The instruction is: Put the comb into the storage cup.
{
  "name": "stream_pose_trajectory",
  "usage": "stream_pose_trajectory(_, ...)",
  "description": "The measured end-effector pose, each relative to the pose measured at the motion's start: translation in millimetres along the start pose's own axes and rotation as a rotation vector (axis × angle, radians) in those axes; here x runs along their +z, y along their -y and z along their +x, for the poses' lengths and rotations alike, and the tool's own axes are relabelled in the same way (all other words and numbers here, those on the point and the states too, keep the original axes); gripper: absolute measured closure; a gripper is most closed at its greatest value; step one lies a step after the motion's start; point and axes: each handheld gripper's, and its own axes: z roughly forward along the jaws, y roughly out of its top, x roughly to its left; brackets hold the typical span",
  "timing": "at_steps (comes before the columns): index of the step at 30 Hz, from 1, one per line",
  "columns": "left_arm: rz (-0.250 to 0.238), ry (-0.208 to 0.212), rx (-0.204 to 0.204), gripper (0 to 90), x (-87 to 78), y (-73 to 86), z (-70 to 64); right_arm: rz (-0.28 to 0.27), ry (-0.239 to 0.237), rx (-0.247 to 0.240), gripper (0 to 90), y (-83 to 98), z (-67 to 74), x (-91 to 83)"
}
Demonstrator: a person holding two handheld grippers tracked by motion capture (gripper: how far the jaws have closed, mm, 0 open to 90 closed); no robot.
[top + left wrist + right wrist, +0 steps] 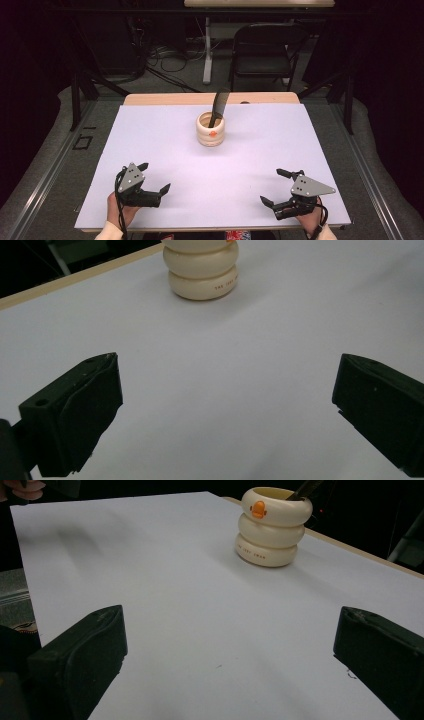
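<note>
A cream ringed cup [210, 129] with an orange beak mark stands upright on the white sheet [165, 150], toward the back middle. A black flat tool [219, 106] stands in it and leans right over its rim. The cup [202, 270] lies ahead of my left jaws, and the cup [272, 527] lies up and right of my right jaws. My left gripper [154, 177] rests open at the front left, nothing between its jaws. My right gripper [275, 186] rests open at the front right, also holding nothing.
The sheet covers a wooden table [210, 98] whose far edge shows behind the cup. A black folding chair [265, 50], a white table leg [207, 50] and cables [165, 57] stand on the floor beyond. Metal rails [45, 175] run along both sides.
</note>
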Motion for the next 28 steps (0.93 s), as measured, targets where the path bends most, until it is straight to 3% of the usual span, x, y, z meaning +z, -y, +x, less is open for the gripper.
stream_pose_trajectory(28, 0.028, 0.005, 0.005, 0.0, -6.4, 12.9, -5.7, 0.004, 0.002, -0.003, 0.0, 0.0, -0.2, -0.1)
